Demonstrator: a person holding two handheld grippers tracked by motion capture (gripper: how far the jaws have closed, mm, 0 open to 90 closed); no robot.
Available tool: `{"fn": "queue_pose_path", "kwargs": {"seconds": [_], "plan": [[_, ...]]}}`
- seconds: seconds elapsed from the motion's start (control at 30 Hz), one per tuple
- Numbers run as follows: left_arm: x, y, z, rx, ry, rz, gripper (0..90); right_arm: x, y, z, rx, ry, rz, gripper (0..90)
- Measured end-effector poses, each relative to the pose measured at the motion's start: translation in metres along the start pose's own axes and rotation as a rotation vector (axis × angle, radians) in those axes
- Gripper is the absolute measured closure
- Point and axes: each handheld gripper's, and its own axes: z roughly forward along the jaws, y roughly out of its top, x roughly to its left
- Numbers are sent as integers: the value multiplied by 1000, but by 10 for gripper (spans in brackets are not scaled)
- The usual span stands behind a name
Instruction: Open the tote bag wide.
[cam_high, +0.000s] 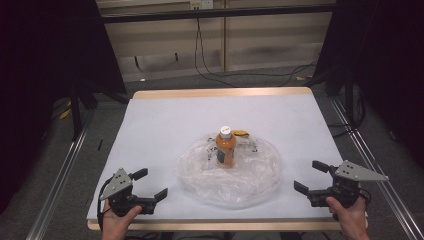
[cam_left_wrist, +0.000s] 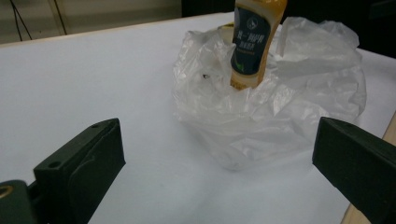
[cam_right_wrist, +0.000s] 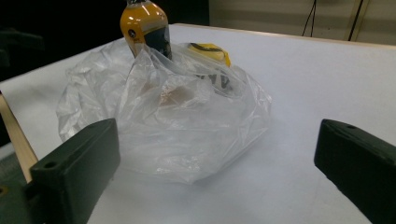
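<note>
In the high view, an orange bottle (cam_high: 226, 147) with a white cap is standing upright at the centre of the white tabletop (cam_high: 165, 120), sitting inside a clear plastic bag (cam_high: 227, 172) whose film is spreading around its base, so the bag is likely serving as its wrapping. The left gripper (cam_high: 148, 183) is waiting at 8 o'clock of the bag and the right gripper (cam_high: 310, 176) at 4 o'clock, each with jaws standing wide and gripping nothing, probably flanking the bag to take its edges. In the left gripper view, the bottle (cam_left_wrist: 254, 42) is rising at 12 o'clock out of the crumpled bag (cam_left_wrist: 280, 116), well ahead of the spread jaws. In the right gripper view, the bag (cam_right_wrist: 168, 121) is lying between and beyond the parted jaws, the bottle (cam_right_wrist: 142, 25) at 11 o'clock, with a small yellow item (cam_right_wrist: 210, 50) just behind the film.
</note>
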Motion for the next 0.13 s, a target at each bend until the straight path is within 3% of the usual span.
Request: {"fn": "queue_pose_path", "kwargs": {"seconds": [0.07,0.13], "plan": [[1,0,0,9,11,11,17,0,0,-2,-6,-13,-13,10],[3,-1,1,11,10,-5,17,-1,1,-3,-19,-20,-5,8]]}}
